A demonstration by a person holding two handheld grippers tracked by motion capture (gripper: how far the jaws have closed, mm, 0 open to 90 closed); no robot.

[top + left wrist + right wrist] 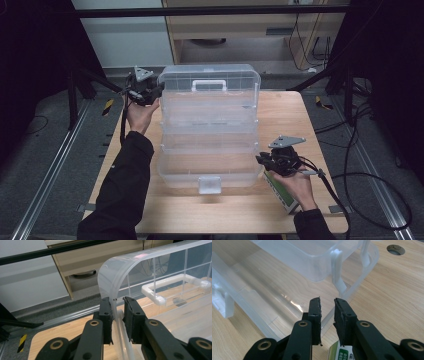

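**Clear storage box, lid gripped at far-left corner**

Clear plastic box lying mid-table, open, lid tipped up at the far side with white handle on top. White latch at the near edge, hanging loose.

Left tongs at the lid's far-left corner; in the left gripper view straddling the curved rim, left pad touching the plastic, right pad perhaps a hair off. Likely pinching the rim to steady or swing the lid; a full clamp not certain.

Right tongs near-right, just beside the tray corner; in the right gripper view a narrow gap, nothing between the pads. Probably waiting to brace the base while the lid moves.

Green-and-white carton under the right hand, on the wooden table, apart from the work.
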